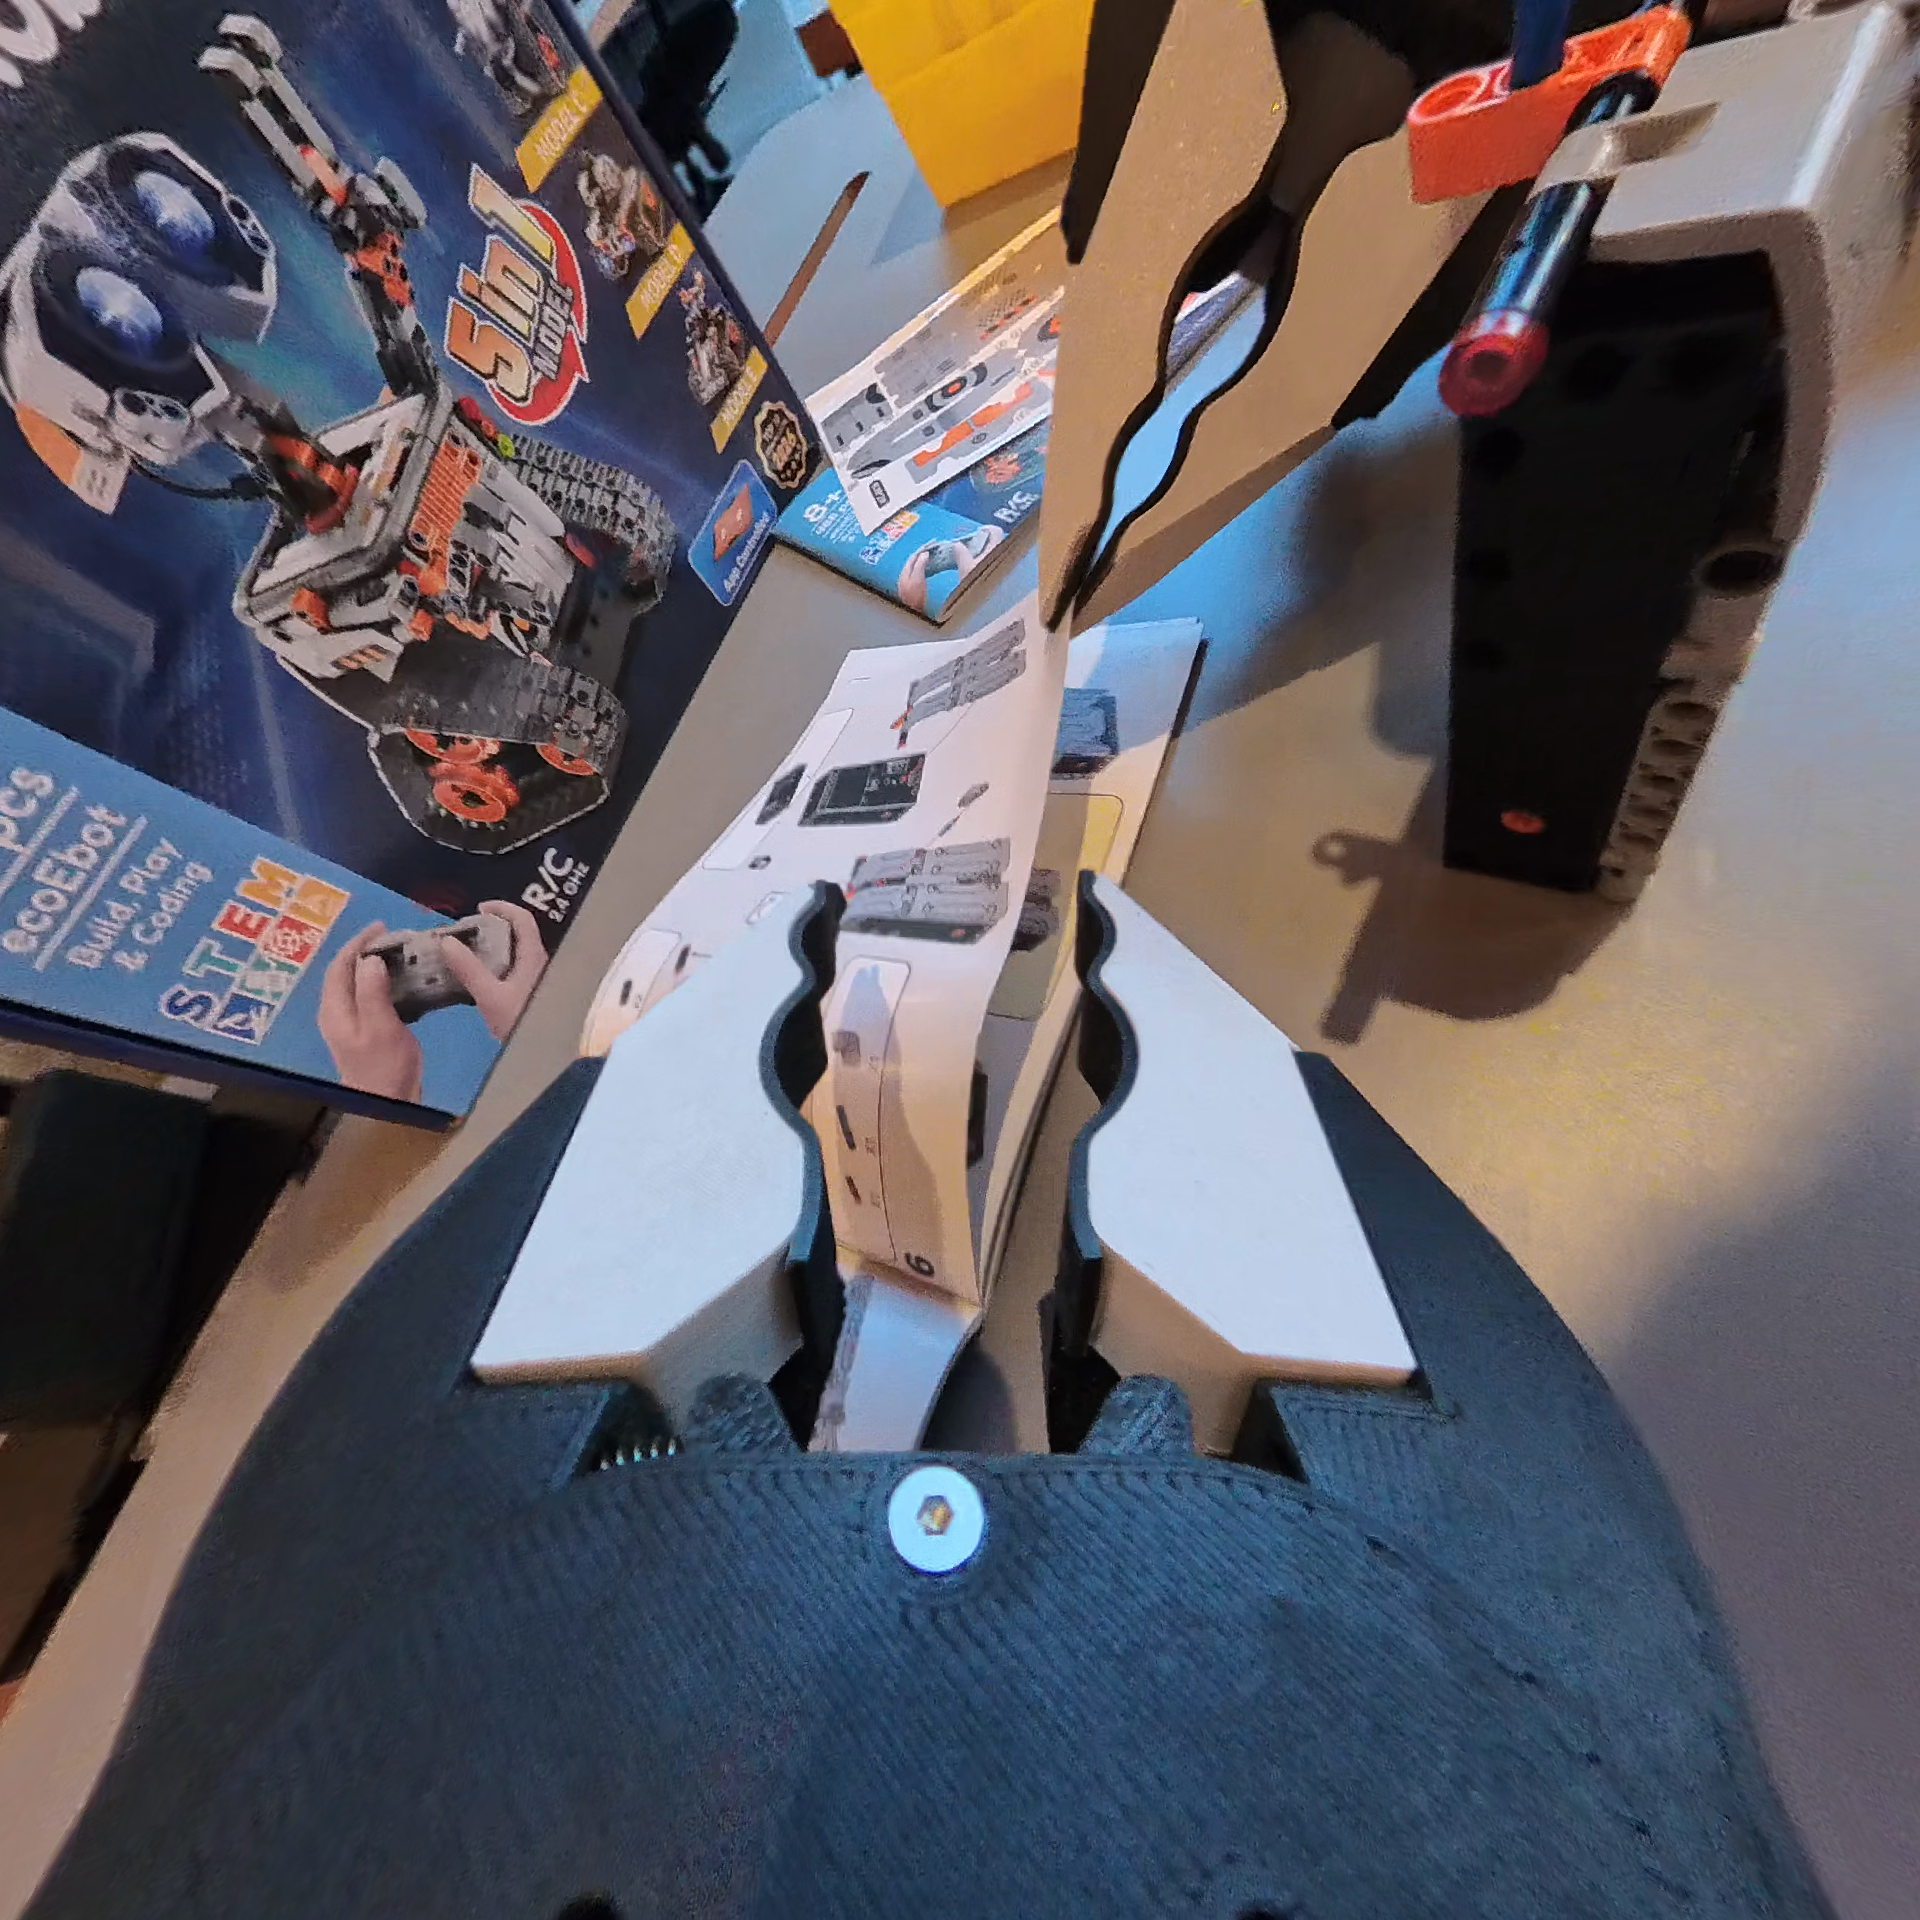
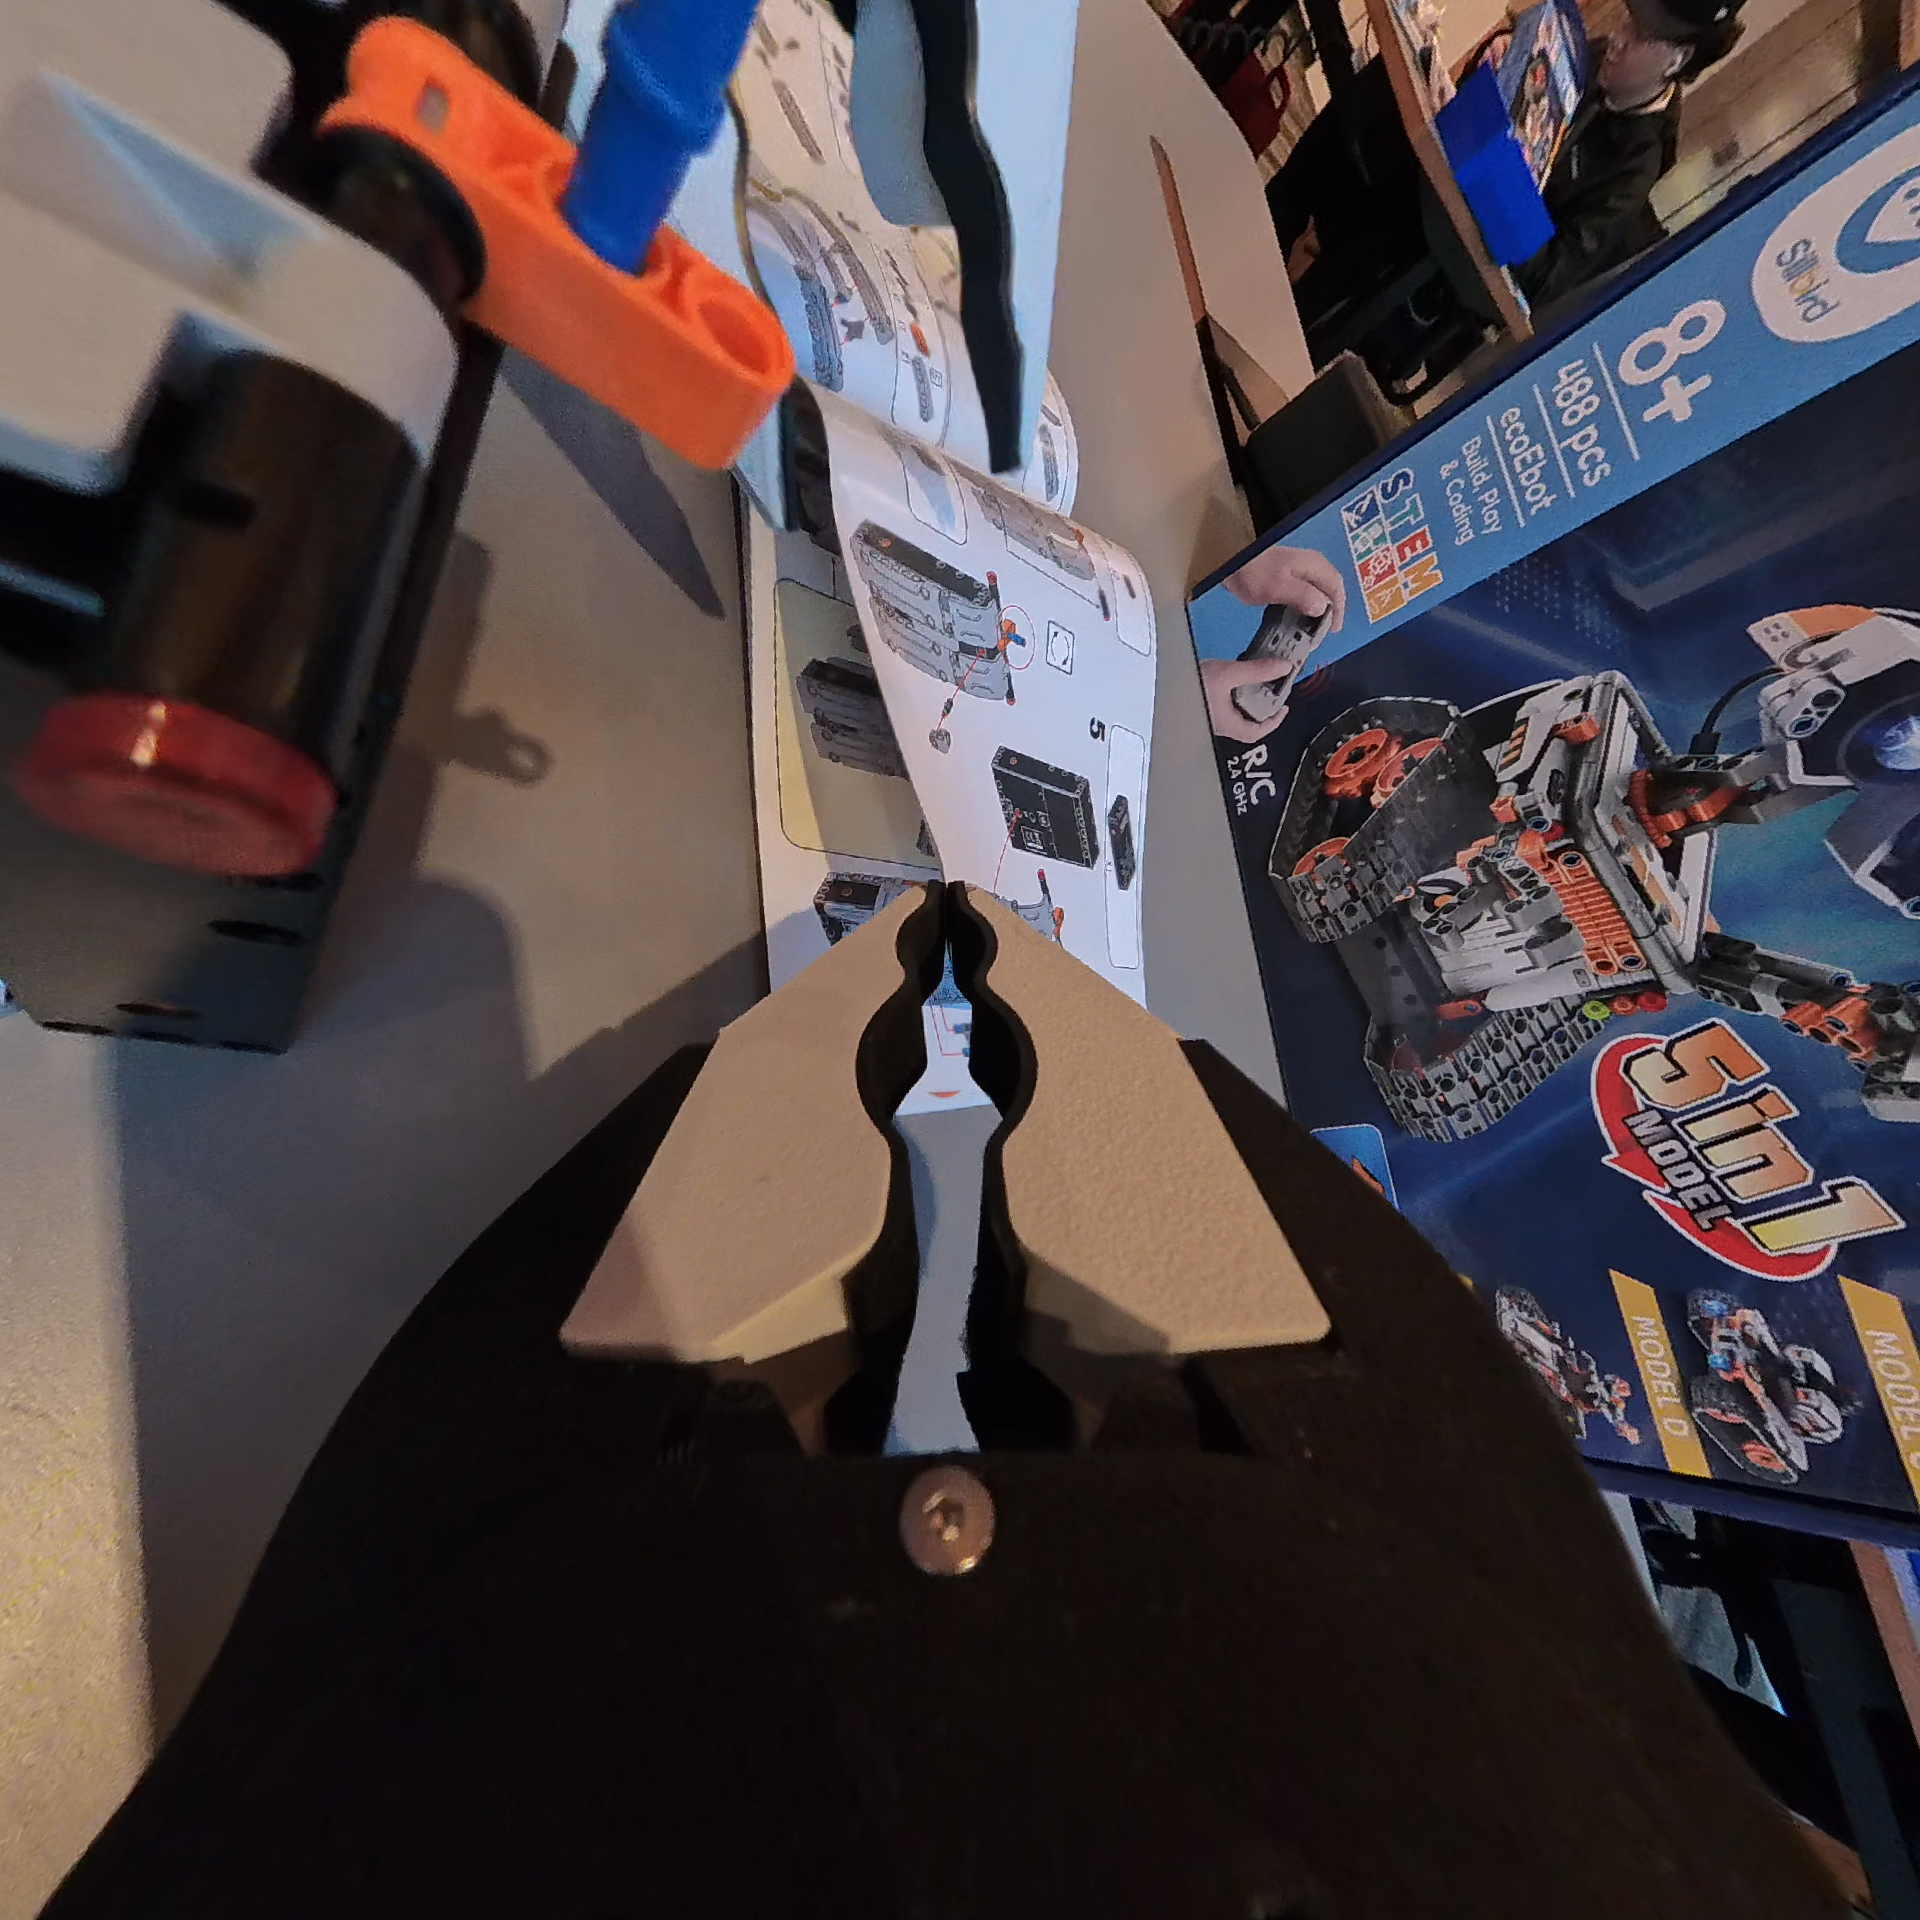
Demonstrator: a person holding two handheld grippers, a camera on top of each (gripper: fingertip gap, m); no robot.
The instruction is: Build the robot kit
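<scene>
1. Two grippers meet over one open white paper instruction booklet (image 1: pixel 914 831) that lies on the pale grey surface (image 1: pixel 1558 1195).
2. The left gripper (image 1: pixel 956 914) has its beige fingers (image 1: pixel 675 1164) spread apart, with a lifted, curling page of the booklet standing in the gap between them; whether the page touches either inner black pad cannot be told.
3. The right gripper (image 2: pixel 945 894) has its beige fingers (image 2: pixel 790 1164) pressed together at the tips, pinching the far edge of that same raised page; in the left wrist view it comes down from above (image 1: pixel 1070 613) onto the page's top corner.
4. A black and grey building-block motor unit (image 1: pixel 1590 582) stands upright on the surface just beside the booklet, carrying an orange plastic beam (image 1: pixel 1507 135) on a black axle with a red round cap (image 1: pixel 1491 364), and a blue pin (image 2: pixel 644 125) stuck through the beam.
5. A large dark blue cardboard toy box printed with a tracked robot (image 1: pixel 312 499) lies on the other side of the booklet, close to its edge.
6. A second printed leaflet with a blue cover (image 1: pixel 935 436) lies farther off, beyond the booklet.
7. A yellow bin (image 1: pixel 977 94) sits at the far end.
</scene>
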